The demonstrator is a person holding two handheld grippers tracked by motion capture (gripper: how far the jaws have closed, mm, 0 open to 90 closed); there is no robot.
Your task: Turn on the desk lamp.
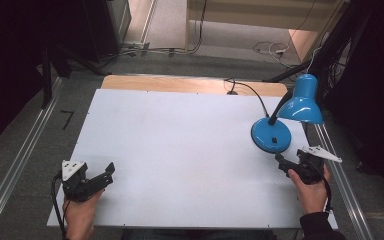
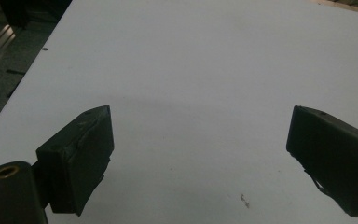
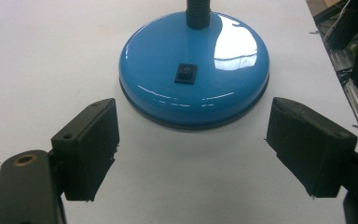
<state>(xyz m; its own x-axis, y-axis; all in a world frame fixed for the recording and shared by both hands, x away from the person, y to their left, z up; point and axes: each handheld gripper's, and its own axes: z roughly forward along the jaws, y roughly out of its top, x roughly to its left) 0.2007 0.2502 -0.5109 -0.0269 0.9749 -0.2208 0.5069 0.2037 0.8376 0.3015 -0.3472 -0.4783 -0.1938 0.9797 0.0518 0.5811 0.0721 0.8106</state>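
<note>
Scene: we see a blue desk lamp [image 1: 286, 120] standing at the right side of a white tabletop [image 1: 180, 150], its round base [image 3: 193, 70] flat on the surface and its shade [image 1: 302, 102] hanging over the right edge of the board.

Right hand-held gripper [image 1: 286, 166]: it sits just in front of the base, jaws spread wide and holding nothing. In the right gripper view the base lies between and beyond the two jaws, apart from both.

Switch: a small black rocker switch [image 3: 186, 73] sits on top of the base, facing the right hand-held gripper. We judge it the likely target of the reach.

Left hand-held gripper [image 1: 99, 179]: it rests near the left front corner of the tabletop, jaws apart and empty, well away from the lamp.

Risk one: we think a wide-open jaw pressed at the switch could miss it and skid on the glossy dome, since the rocker is small and the surface slick.

Risk two: a push at the base from the front could slide the lamp back or toward the right edge, which is near; the overhanging shade would help it tip.

Risk three: the black cord [image 1: 250, 90] runs off the back of the tabletop, and dragging the lamp could pull it taut.

Writing: we read no brand or label anywhere; the switch may carry tiny marks, but they are too small to make out.
</note>
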